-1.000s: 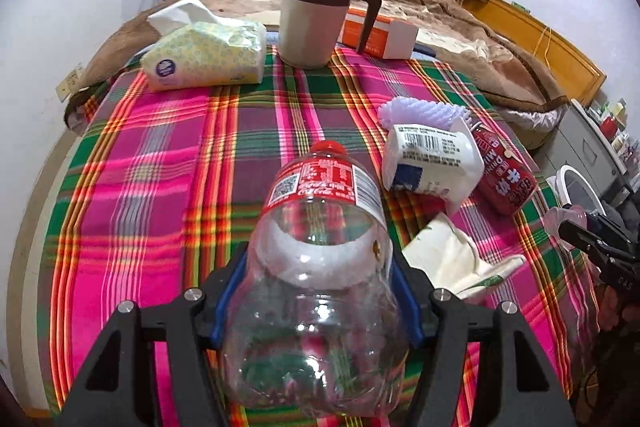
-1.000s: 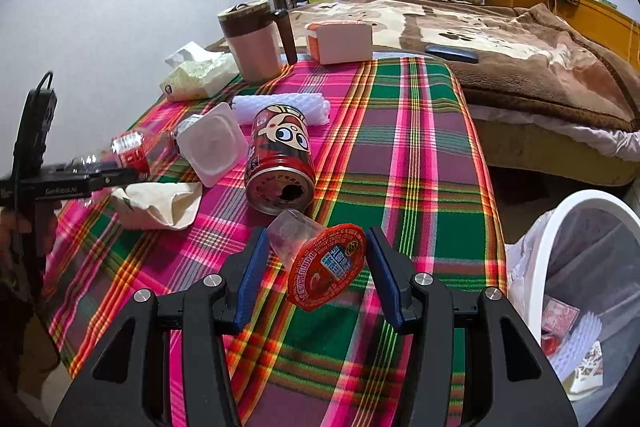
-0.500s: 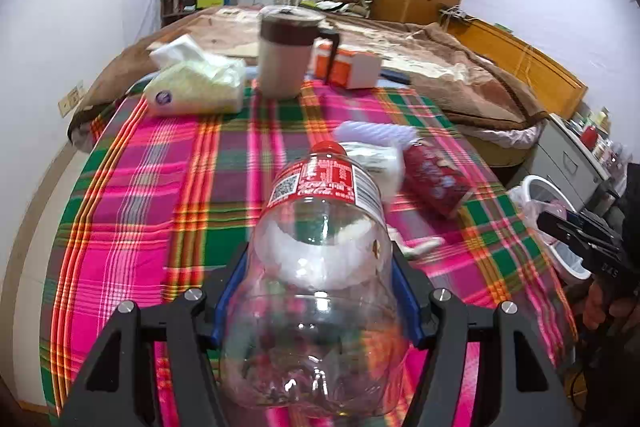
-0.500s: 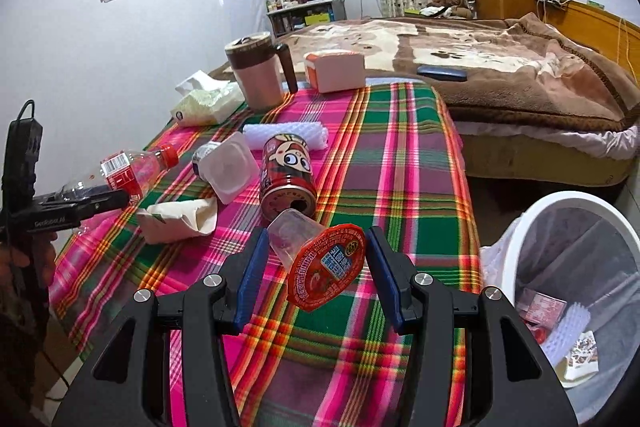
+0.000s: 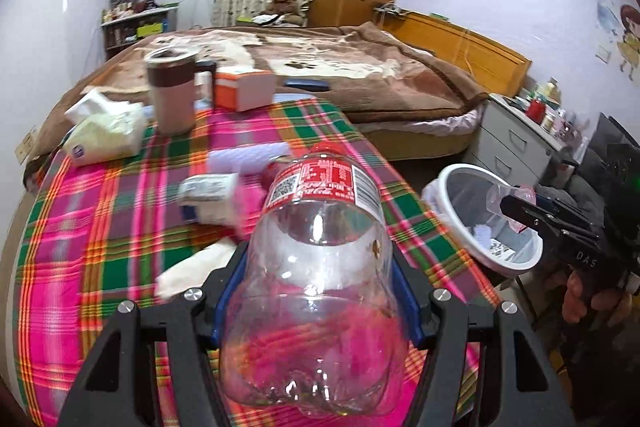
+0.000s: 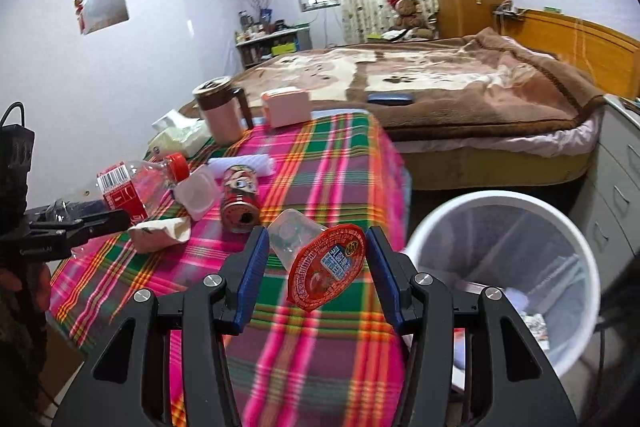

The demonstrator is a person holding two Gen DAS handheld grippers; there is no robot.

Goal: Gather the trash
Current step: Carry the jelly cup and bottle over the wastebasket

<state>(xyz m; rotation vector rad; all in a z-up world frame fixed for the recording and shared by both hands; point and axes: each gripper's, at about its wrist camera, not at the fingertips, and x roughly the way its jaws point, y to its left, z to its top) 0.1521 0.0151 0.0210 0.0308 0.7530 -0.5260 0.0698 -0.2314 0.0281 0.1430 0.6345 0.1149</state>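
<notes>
My left gripper is shut on a clear empty cola bottle with a red label and red cap, held above the plaid table. The right gripper is shut on a small clear cup with a red foil lid, just left of the white lined bin. In the left wrist view, that cup hangs over the bin's rim. Still lying on the cloth are a red can, a white tub and a crumpled napkin.
At the table's far end stand a brown mug, a tissue pack and an orange-and-white box. A white ribbed roll lies mid-table. A bed lies beyond, and grey drawers stand right of the bin.
Both grippers rose and swung right towards the bin, each keeping its load. The bin now looks larger in both views, and the table trash has slid left.
</notes>
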